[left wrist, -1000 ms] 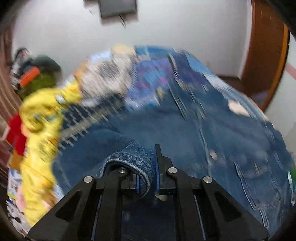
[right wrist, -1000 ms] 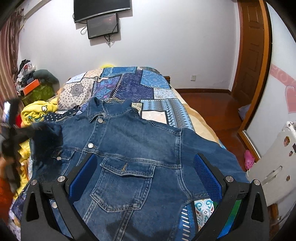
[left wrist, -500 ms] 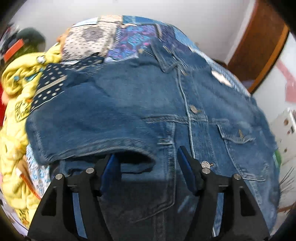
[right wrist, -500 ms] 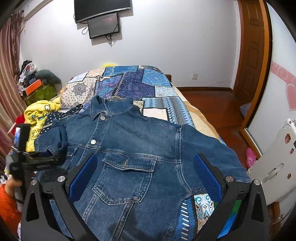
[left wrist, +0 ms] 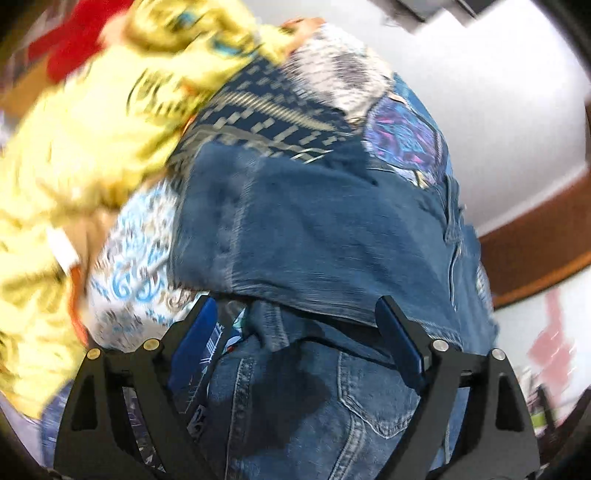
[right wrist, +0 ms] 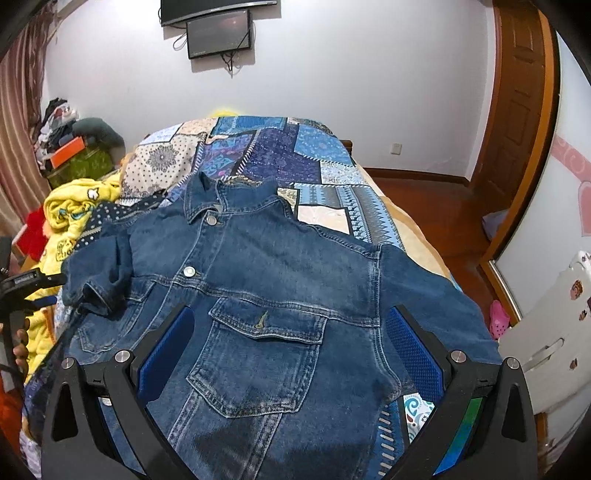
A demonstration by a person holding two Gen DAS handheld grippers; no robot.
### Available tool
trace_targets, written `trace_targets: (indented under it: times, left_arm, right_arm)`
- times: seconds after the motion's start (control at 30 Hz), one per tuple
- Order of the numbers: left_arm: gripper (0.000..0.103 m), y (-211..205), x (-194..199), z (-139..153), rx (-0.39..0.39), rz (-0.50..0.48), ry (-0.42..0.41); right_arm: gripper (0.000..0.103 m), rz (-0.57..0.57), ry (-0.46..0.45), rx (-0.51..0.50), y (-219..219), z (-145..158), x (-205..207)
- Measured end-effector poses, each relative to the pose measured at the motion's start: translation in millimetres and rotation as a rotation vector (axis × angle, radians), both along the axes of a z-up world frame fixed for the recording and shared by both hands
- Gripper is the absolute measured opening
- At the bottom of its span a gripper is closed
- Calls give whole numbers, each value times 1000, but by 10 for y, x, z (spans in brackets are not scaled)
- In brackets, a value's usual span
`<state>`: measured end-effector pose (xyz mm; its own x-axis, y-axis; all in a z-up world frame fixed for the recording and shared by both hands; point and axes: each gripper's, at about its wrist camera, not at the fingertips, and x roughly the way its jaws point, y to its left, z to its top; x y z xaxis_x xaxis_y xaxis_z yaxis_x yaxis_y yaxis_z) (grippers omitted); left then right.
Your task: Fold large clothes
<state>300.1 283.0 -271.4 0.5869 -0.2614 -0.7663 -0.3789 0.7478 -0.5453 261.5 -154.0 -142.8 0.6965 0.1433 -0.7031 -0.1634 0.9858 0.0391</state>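
Letting go: you have released the sleeve (right wrist: 99, 273); a second ago your left tongs (left wrist: 295, 332) were clamped on its cuff, and now their fingers stand wide apart with nothing between them.
Sleeve: it lies folded inward over the chest of the jacket (right wrist: 280, 295), its cuff bunched rather than flat.
Left tongs: they sit just beside the jacket's edge, tilted hard, and that view is blurred with motion.
Right tongs: your right tongs (right wrist: 291, 347) hover spread apart above the chest pocket (right wrist: 262, 354), gripping nothing.
Meaning for the task: judged from this, the first sleeve fold is placed, while the other sleeve (right wrist: 436, 306) still lies spread toward the bed's edge, so most folding remains.
Jacket: it lies front up, buttoned, collar toward the far wall.
Surface: the bed (right wrist: 325, 173) carries a blue patchwork cover under the jacket, with a yellow garment (right wrist: 74, 210) heaped beside it.
Room: white walls, a dark screen (right wrist: 219, 33) high up, a wooden door (right wrist: 521, 110) on the right, a wooden floor.
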Motion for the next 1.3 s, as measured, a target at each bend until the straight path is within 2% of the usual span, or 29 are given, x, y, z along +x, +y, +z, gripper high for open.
trace_targets:
  times: [0.13, 0.3, 0.37, 0.47, 0.53, 0.6, 0.7, 0.77, 0.9, 1.03, 1.1, 1.23, 1.3]
  left_arm:
    - [87, 218, 8, -328, -193, 64, 5]
    - [87, 324, 129, -535, -252, 112, 15]
    - [87, 342, 163, -533, -237, 121, 3]
    - [64, 343, 236, -472, -142, 147, 22]
    - [35, 342, 285, -427, -77, 157, 47]
    - [21, 347, 329, -373, -27, 159, 58]
    - [15, 277, 327, -105, 105, 147, 34]
    - [15, 131, 333, 257, 219, 115, -24]
    - [14, -174, 453, 903, 328, 42, -146]
    - [14, -603, 598, 1595, 364, -39, -296]
    - [14, -838, 635, 1817, 364, -80, -347]
    - [13, -1423, 798, 2141, 350, -179, -419]
    - [13, -1742, 892, 2197, 343, -227, -434]
  right_arm:
    - [103, 0, 16, -9, 41, -47, 54]
    - [103, 7, 28, -28, 79, -77, 109]
    - [103, 6, 31, -35, 79, -86, 118]
    - [103, 7, 34, -35, 77, -85, 117]
    - [103, 11, 34, -34, 75, -71, 116]
    - [103, 12, 27, -38, 65, -52, 96]
    - [103, 7, 9, -43, 21, -10, 71]
    - [103, -2, 2, -38, -33, 15, 59]
    - [103, -29, -4, -8, -173, 43, 34]
    - [103, -56, -9, 22, -334, 53, -15]
    - [103, -73, -11, 38, -435, 55, -49]
    - [103, -106, -14, 65, -649, 61, -102]
    - [103, -128, -17, 75, -767, 66, -131]
